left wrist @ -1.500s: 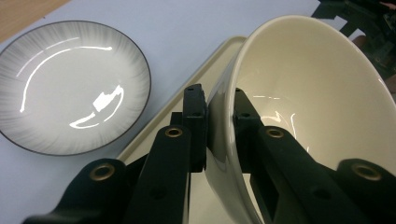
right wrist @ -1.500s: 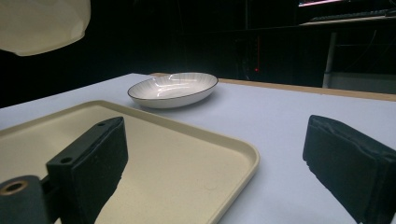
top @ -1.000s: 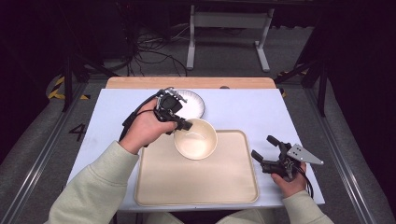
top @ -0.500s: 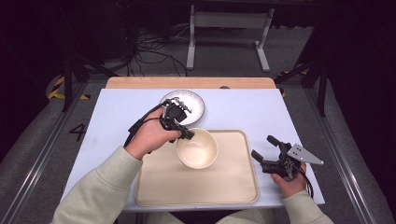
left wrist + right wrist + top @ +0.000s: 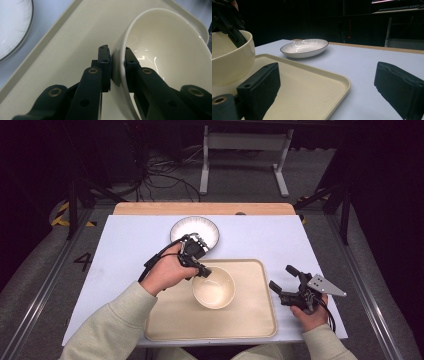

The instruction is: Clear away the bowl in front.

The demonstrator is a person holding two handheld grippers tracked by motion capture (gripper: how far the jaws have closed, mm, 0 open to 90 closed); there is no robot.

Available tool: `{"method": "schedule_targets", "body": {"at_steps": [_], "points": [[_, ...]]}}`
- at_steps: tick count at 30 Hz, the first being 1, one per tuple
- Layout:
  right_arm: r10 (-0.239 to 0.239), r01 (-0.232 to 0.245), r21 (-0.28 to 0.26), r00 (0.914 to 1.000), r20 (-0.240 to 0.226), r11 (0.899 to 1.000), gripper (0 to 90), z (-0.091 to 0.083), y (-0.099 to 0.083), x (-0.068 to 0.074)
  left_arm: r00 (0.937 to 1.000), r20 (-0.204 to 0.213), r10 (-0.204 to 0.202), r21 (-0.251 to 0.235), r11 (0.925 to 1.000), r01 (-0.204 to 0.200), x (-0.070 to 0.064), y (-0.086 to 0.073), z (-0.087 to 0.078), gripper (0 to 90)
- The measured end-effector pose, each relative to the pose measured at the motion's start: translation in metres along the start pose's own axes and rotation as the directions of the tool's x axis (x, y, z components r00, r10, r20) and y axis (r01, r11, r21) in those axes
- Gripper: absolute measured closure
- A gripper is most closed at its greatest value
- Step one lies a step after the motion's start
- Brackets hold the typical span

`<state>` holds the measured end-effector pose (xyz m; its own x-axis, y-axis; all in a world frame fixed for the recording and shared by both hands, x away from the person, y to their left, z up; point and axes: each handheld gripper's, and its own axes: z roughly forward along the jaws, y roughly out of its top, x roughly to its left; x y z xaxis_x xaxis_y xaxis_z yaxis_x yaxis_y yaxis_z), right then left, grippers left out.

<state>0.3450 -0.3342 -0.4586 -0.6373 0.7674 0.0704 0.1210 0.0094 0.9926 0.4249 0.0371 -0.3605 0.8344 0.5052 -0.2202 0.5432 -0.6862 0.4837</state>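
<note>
I have my left gripper (image 5: 204, 270) clamped on the rim of the cream bowl (image 5: 214, 287), one jaw inside and one outside, with the bowl over the middle of the tray (image 5: 260, 320). I judge I'm setting it down; next I release. My right gripper (image 5: 292, 285) waits wide open beside the tray

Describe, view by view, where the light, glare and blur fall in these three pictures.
High view: the pale blue table is evenly lit and the room behind is dark. Left gripper view: bright glints streak the inside of the cream ceramic bowl, and the left gripper looks soft up close. Right gripper view: the white dark-rimmed plate carries a sheen, and the right gripper is blurred.
</note>
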Motion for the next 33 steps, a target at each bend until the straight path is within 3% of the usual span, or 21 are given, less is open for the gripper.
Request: {"method": "schedule_targets", "body": {"at_steps": [2, 3, 4, 12, 15, 33], "points": [[0.000, 0.000, 0.000, 1.0000, 0.000, 1.000, 6.9, 0.000, 0.000, 0.000, 0.9999, 0.004, 0.017, 0.007, 0.9998, -0.017, 0.001, -0.001, 0.002, 81.2], [0.000, 0.000, 0.000, 1.0000, 0.000, 1.000, 6.9, 0.000, 0.000, 0.000, 1.0000, 0.005, 0.001, 0.009, 1.0000, -0.001, 0.000, -0.001, 0.004, 81.2], [0.000, 0.000, 0.000, 1.0000, 0.000, 1.000, 6.9, 0.000, 0.000, 0.000, 0.9999, 0.005, 0.016, 0.018, 0.9997, -0.016, 0.001, -0.002, 0.005, 81.2], [-0.001, 0.001, 0.001, 1.0000, -0.001, 1.000, 6.9, 0.000, 0.000, 0.000, 1.0000, 0.003, 0.004, 0.040, 0.9992, -0.004, -0.001, -0.004, 0.012, 81.2], [-0.001, 0.001, 0.001, 1.0000, -0.001, 1.000, 6.9, 0.000, 0.000, 0.000, 0.9996, 0.004, 0.027, 0.047, 0.9986, -0.027, 0.000, -0.004, 0.014, 81.2], [-0.001, 0.001, 0.002, 1.0000, 0.000, 1.000, 7.0, 0.000, 0.000, 0.000, 0.9998, -0.013, 0.013, 0.073, 0.9973, -0.012, 0.001, -0.007, 0.028, 81.0]]}}
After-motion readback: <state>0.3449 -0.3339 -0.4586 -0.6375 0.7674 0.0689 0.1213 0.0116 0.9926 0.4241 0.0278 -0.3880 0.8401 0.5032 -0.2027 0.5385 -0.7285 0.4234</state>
